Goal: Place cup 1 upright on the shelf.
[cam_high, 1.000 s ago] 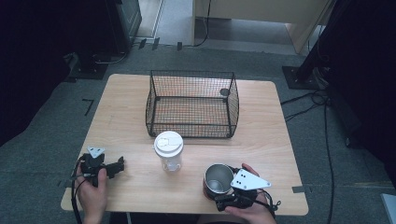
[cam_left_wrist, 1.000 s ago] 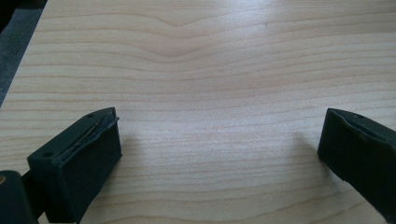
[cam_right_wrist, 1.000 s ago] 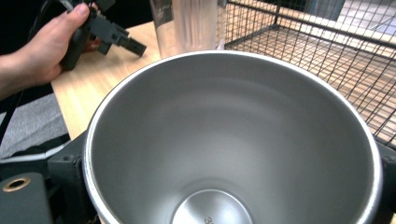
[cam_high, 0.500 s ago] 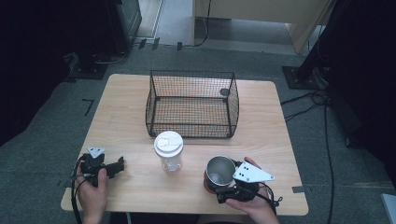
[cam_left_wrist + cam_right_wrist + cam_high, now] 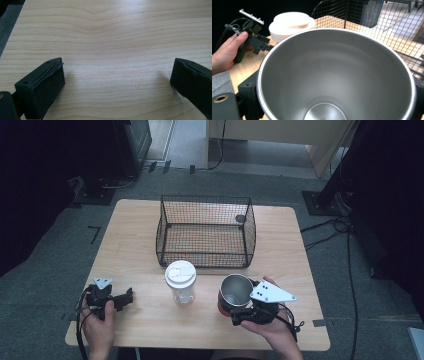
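could have slipped from the hold, since the steel cup was smooth-walled and wide, gripped only by its sides and tipped toward the camera in the right gripper view; any tilt further would likely have let it slide out. could also have clipped the front wall of the wire basket if carried forward too low, as the mesh stood just beyond it. might have knocked the lidded plastic cup standing close on its left, top-heavy by the look of its white lid.

sat squarely between the jaws of the right gripper, one black pad visible at the cup's lower left and the other at its right edge, both pressed against the outer wall, mouth open and empty inside. seemed lifted off the table, near its front edge, right of centre.

left gripper rested low over bare wood at the front left, jaws spread wide with nothing between them.
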A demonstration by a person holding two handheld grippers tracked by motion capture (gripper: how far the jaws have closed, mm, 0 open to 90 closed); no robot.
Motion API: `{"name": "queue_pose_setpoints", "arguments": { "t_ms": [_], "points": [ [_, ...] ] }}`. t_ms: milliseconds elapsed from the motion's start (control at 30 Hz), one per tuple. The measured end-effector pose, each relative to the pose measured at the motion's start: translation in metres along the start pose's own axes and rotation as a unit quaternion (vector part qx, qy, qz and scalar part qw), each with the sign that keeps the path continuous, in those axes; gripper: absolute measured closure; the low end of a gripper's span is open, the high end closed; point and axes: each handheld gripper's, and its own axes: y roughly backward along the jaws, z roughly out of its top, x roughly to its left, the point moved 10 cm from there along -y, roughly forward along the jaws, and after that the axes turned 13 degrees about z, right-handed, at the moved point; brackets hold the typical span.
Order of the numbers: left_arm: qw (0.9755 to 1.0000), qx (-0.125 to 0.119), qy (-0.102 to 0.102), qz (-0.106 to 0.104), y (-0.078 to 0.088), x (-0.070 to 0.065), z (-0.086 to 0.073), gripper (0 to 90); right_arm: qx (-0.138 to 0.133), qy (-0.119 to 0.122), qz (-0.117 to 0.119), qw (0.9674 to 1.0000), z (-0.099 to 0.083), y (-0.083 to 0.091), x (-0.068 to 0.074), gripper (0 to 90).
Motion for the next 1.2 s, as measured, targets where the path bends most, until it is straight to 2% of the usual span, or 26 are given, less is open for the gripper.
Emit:
{"name": "queue_pose_setpoints", "arguments": {
  "t_ms": [400, 633, 967, 1200],
  "points": [
    [1.0, 0.0, 0.0, 0.0, 0.0, 0.0, 0.0, 0.0, -0.02, -0.003, -0.02, 0.9996, 0.034, -0.005, -0.009, 7.1],
    [1.0, 0.0, 0.0, 0.0, 0.0, 0.0, 0.0, 0.0, -0.037, -0.005, -0.042, 0.9984, 0.053, -0.008, -0.018, 7.1],
    [1.0, 0.001, 0.0, 0.0, 0.0, 0.0, 0.0, 0.0, -0.063, -0.012, -0.078, 0.9949, 0.079, -0.011, -0.034, 7.1],
    [1.0, 0.001, 0.0, 0.0, 0.0, 0.0, 0.0, 0.0, -0.078, -0.015, -0.096, 0.9922, 0.089, -0.013, -0.043, 7.2]
  ]
}}
